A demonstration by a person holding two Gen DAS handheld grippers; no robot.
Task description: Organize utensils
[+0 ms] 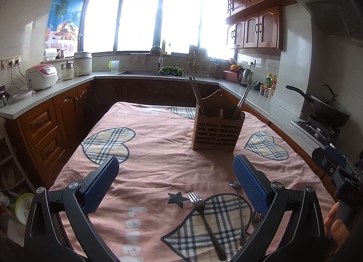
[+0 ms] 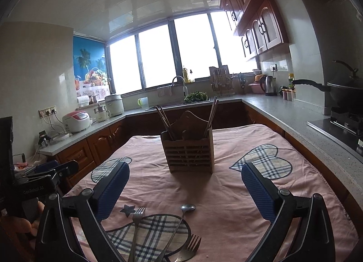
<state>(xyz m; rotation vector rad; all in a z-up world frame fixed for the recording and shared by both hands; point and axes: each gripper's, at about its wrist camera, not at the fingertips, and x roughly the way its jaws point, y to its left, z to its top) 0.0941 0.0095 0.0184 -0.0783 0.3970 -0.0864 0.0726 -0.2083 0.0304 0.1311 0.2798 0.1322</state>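
A slatted wooden utensil holder (image 1: 216, 130) (image 2: 189, 150) stands on the pink cloth with chopsticks (image 1: 196, 94) (image 2: 164, 121) sticking out of its left and right ends. Near the front edge lie a fork (image 1: 199, 207) (image 2: 136, 223), a spoon (image 1: 234, 184) (image 2: 188, 207) and a second fork (image 1: 256, 216) (image 2: 192, 243) on a plaid heart. My left gripper (image 1: 175, 164) hovers open above them, nothing between its blue pads. My right gripper (image 2: 185, 178) is open and empty too, facing the holder. Each gripper shows at the edge of the other's view.
The table (image 1: 158, 148) is covered by a pink cloth with plaid hearts. Counters wrap around it: rice cookers (image 1: 40, 75) at left, a sink (image 1: 140, 72) at the back, a kettle (image 1: 245, 77) and a wok on the stove (image 1: 326, 105) at right. A hand (image 1: 335, 218) holds the right gripper.
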